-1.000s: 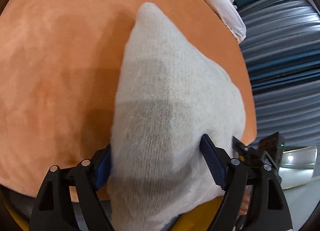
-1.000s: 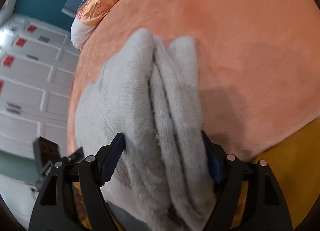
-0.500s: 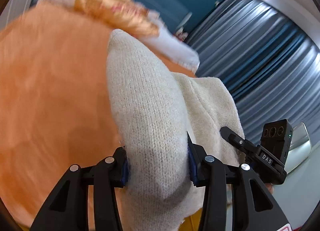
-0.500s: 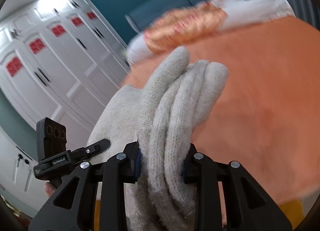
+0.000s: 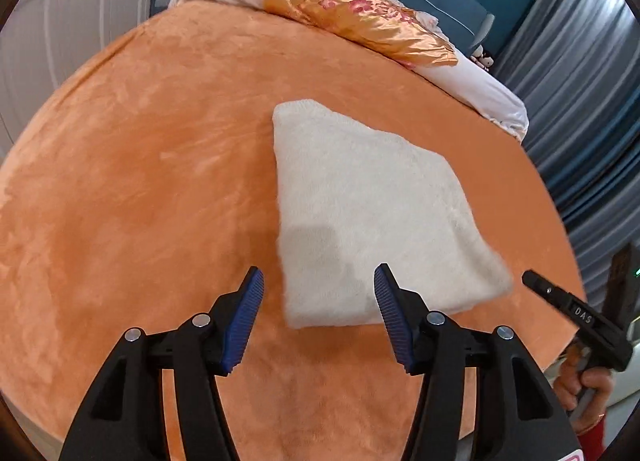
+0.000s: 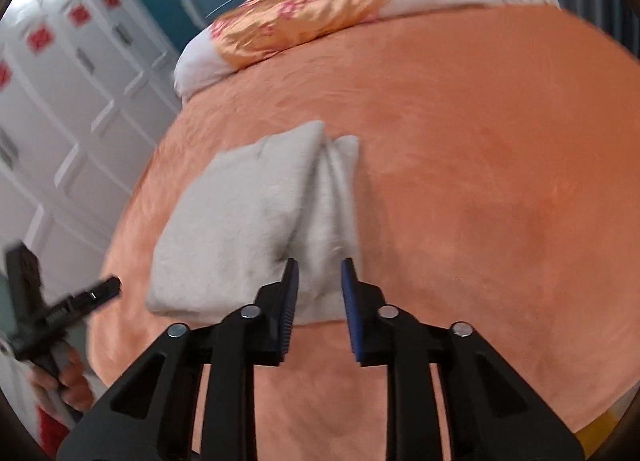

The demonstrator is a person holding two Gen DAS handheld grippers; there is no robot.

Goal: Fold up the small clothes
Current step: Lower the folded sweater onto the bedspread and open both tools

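Observation:
A folded cream knit garment (image 5: pixel 368 213) lies flat on the orange bedspread (image 5: pixel 140 165). My left gripper (image 5: pixel 318 281) is open and empty, just short of the garment's near left corner. In the right wrist view the garment (image 6: pixel 248 221) shows its layered folded edge on its right side. My right gripper (image 6: pixel 318 265) is open with a narrow gap, hovering at the garment's near right edge, holding nothing. The right gripper also shows at the right edge of the left wrist view (image 5: pixel 576 313), and the left gripper at the left of the right wrist view (image 6: pixel 60 309).
A white bolster (image 5: pixel 480 89) with an orange satin cover (image 5: pixel 352 17) lies along the head of the bed. White cupboard doors (image 6: pixel 52 109) stand on one side, grey curtains (image 5: pixel 592 109) on the other. The bed's near edge runs just below both grippers.
Both grippers were shut on the garment and lifting it. Now the garment lies folded on the bed, both grippers have let go, opened and drawn back.

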